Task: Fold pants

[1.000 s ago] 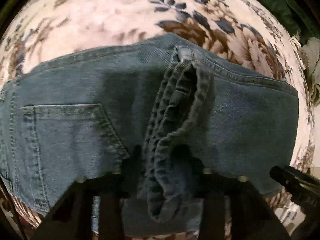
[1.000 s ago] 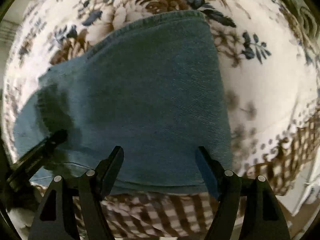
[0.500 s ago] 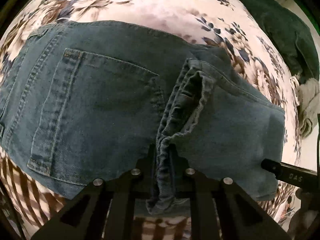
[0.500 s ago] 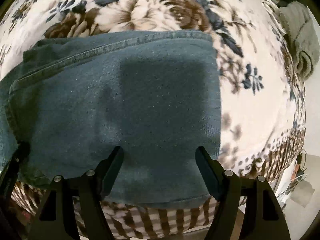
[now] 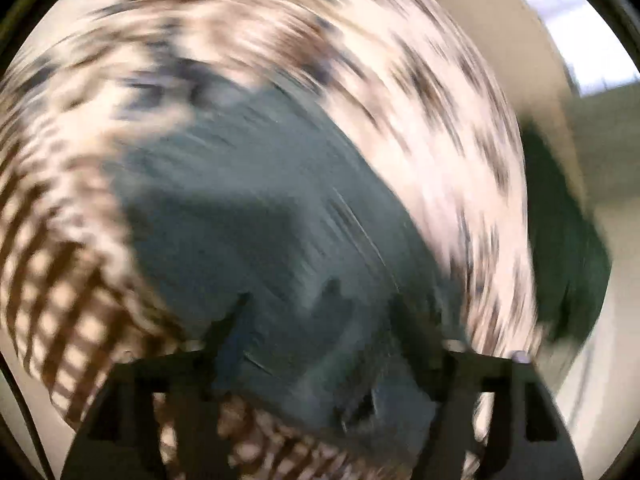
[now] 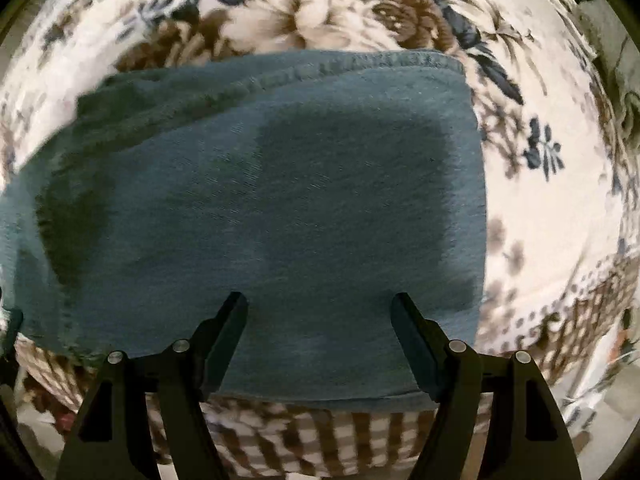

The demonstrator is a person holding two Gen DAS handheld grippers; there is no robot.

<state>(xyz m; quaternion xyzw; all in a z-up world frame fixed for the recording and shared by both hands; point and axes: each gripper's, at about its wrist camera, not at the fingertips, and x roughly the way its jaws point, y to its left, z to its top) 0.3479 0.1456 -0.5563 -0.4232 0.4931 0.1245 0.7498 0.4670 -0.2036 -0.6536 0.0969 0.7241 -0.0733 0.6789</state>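
The blue denim pants [image 6: 280, 200] lie folded flat on the floral bedspread [image 6: 360, 12]. In the right wrist view they fill the middle, with a stitched hem along the far edge. My right gripper [image 6: 320, 312] is open and empty, its fingers hovering over the near edge of the denim. The left wrist view is heavily motion-blurred; the pants [image 5: 260, 220] show as a blue-grey mass on the bedspread [image 5: 400, 80]. My left gripper [image 5: 324, 312] has its fingers spread wide above the denim, with nothing between them.
A dark green cloth [image 5: 568, 240] lies at the right in the left wrist view. A grey-green cloth [image 6: 612, 60] sits at the far right edge of the bed. The checked border of the bedspread [image 6: 320, 440] marks the near edge of the bed.
My left gripper let go of the bunched denim hem it was shut on, opened wide and is swinging fast. My right gripper stayed open and moved only slightly over the pants.
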